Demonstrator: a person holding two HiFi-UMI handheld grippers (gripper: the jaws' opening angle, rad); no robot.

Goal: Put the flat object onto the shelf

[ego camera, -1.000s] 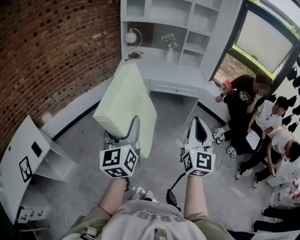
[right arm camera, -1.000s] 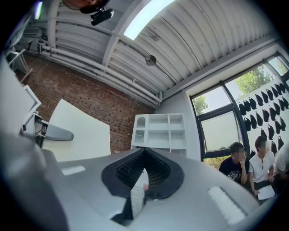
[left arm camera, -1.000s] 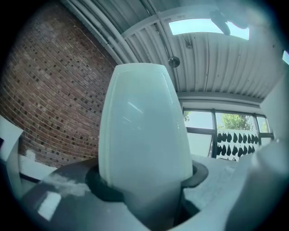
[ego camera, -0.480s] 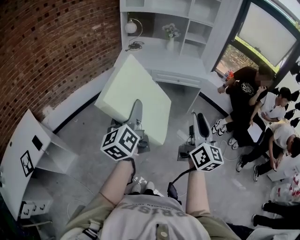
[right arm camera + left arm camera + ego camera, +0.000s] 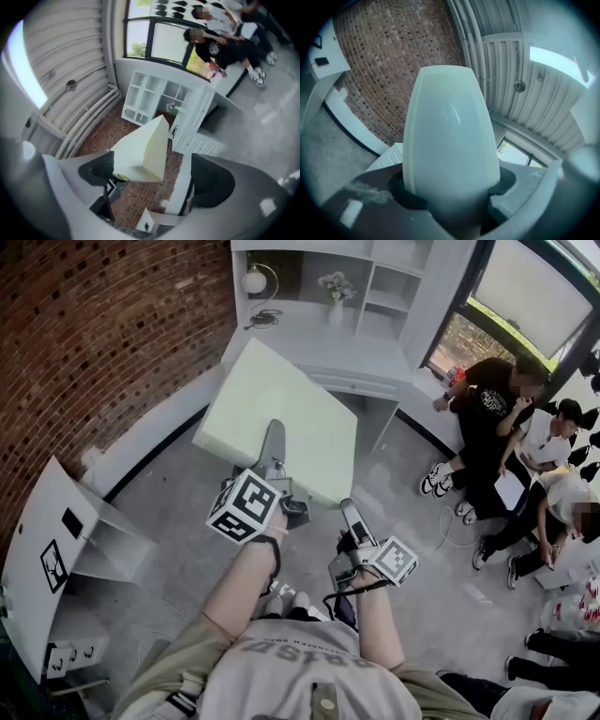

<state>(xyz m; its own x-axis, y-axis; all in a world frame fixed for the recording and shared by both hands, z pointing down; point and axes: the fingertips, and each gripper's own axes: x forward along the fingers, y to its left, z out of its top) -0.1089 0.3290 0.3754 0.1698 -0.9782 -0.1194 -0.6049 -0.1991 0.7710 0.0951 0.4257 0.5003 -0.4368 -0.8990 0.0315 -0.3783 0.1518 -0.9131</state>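
Observation:
A pale green flat slab (image 5: 281,423) is tilted up in front of me, with my left gripper (image 5: 274,444) shut on its near edge. In the left gripper view the slab (image 5: 450,136) fills the middle, and the left gripper (image 5: 452,187) clamps it from both sides. My right gripper (image 5: 349,514) hangs lower at the right, apart from the slab. Its jaws have just been opening and nothing is between them. In the right gripper view the slab (image 5: 140,150) shows beyond the open right gripper (image 5: 154,178). The white shelf unit (image 5: 375,287) stands against the far wall.
A white desk (image 5: 375,362) runs under the shelf unit, which holds a lamp (image 5: 253,282) and a vase (image 5: 336,310). A brick wall (image 5: 94,352) is at the left, with a tipped white cabinet (image 5: 56,549) on the floor. Several people (image 5: 506,427) sit by the window at the right.
The slab has rolled from nearly on edge to a flatter tilt, with the left gripper rolling with it. The right gripper has dropped, rolled and opened its jaws.

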